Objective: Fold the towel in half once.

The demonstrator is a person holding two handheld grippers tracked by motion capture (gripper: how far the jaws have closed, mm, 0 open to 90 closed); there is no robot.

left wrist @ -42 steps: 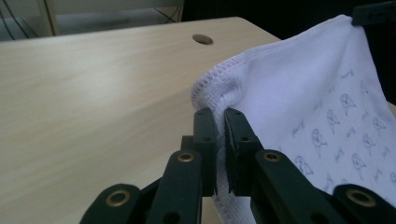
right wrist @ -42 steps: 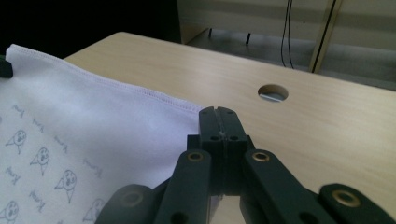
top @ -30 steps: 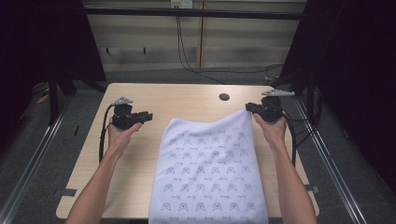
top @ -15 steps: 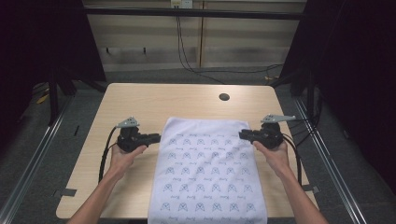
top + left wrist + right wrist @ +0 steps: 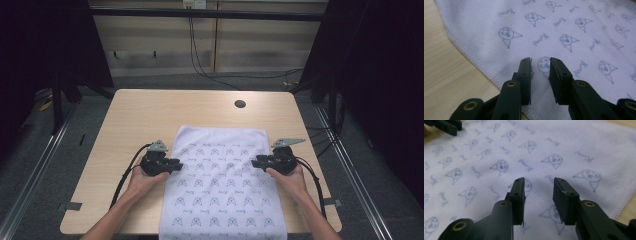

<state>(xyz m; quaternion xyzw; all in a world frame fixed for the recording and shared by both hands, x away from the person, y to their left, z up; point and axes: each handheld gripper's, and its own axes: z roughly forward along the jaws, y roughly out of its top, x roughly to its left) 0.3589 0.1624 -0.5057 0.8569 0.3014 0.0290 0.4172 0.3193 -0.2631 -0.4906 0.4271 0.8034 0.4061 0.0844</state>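
We've got a white towel with pale blue doodle faces and script, black grippers, light wood table.

The towel lies flat on the surface, centred between its left and right edges and on the near half, its near end reaching the near edge, with the far half of the surface bare behind it but for a round hole near the far edge, right of centre. The left gripper sits at the towel's left edge and the right gripper at its right edge, level with each other and pointing inward. Each has its jaws over the cloth, just inside the hem.
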